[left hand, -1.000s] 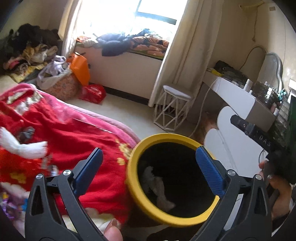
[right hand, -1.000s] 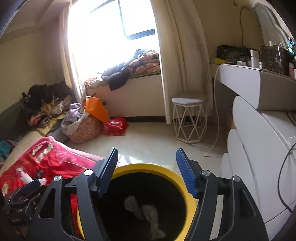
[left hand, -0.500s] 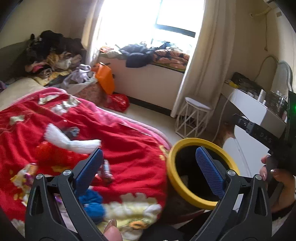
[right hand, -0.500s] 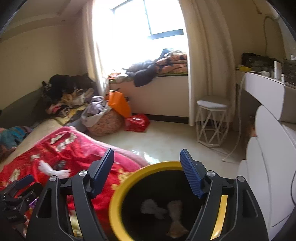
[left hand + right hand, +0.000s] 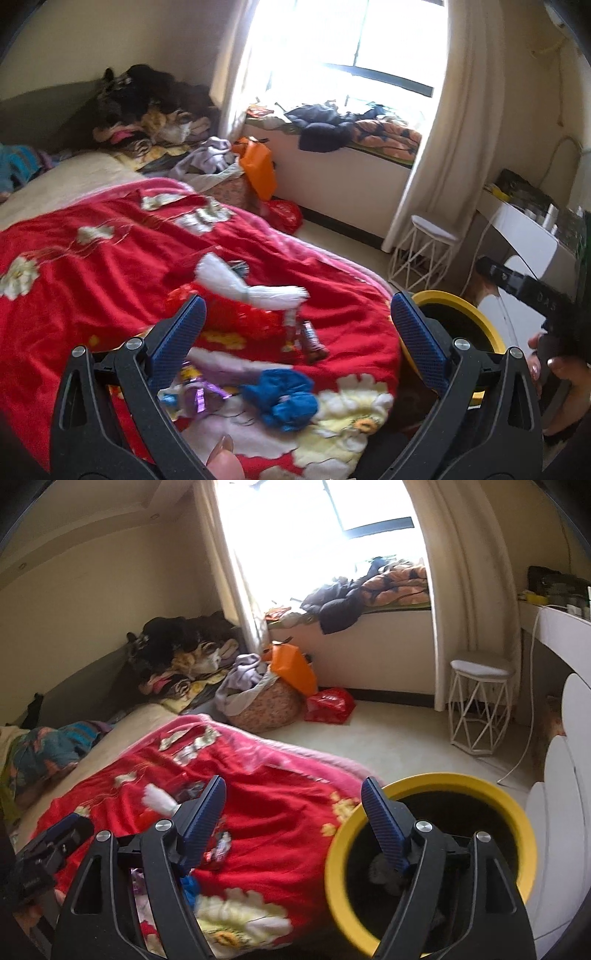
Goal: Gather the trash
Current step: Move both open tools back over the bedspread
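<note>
Left wrist view, left to right: red floral blanket (image 5: 92, 280) is spread over the bed. Trash is scattered on it: a white twisted tissue (image 5: 243, 284) mid-blanket, a crumpled red wrapper (image 5: 236, 317) just below it, a small brown wrapper (image 5: 312, 338) to the right, purple foil scraps (image 5: 197, 384) and a crumpled blue piece (image 5: 284, 393) nearest the camera. Left gripper (image 5: 295, 338) is held wide apart above these, nothing between the pads. Yellow-rimmed bin (image 5: 476, 325) is seen beside the bed's right edge, behind the right finger. At far right a hand (image 5: 557, 373) is wrapped around the other tool's handle.

Right wrist view, left to right: the same blanket (image 5: 258, 797) is seen with the white tissue (image 5: 159, 799) just left of the left finger. Small wrappers near the fingertip are blurred; type cannot be told. Right gripper (image 5: 293, 812) jaws are opening, nothing gripped between them. The bin (image 5: 432, 781) is touching or just beside the bed's edge; pale crumpled pieces, probably tissue, are visible at its bottom (image 5: 384, 871). White stool (image 5: 480, 709) is standing well behind, by the curtain.
</note>
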`<state>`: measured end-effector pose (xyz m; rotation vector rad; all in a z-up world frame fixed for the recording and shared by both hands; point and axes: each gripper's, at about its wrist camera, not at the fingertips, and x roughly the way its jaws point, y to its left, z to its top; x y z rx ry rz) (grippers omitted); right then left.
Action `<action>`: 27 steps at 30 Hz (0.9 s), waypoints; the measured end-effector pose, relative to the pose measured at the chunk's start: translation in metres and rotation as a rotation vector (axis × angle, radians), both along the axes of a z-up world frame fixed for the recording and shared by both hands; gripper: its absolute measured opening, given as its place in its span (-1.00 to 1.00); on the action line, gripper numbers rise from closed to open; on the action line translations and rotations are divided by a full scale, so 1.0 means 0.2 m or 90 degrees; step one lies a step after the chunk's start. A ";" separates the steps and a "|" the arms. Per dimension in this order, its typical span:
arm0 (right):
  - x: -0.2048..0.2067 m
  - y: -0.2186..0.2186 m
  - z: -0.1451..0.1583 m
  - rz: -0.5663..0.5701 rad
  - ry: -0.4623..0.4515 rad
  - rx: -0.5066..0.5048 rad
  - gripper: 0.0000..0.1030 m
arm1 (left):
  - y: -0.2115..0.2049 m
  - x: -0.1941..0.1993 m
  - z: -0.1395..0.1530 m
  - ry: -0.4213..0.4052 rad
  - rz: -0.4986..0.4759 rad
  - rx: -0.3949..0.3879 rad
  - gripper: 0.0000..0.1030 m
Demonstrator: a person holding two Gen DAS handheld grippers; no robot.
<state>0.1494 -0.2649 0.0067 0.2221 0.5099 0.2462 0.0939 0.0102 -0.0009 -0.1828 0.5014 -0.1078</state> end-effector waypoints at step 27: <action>-0.15 0.65 -0.01 0.207 -0.004 -0.055 0.49 | 0.67 -0.25 -0.02 -0.004 0.175 -0.026 0.79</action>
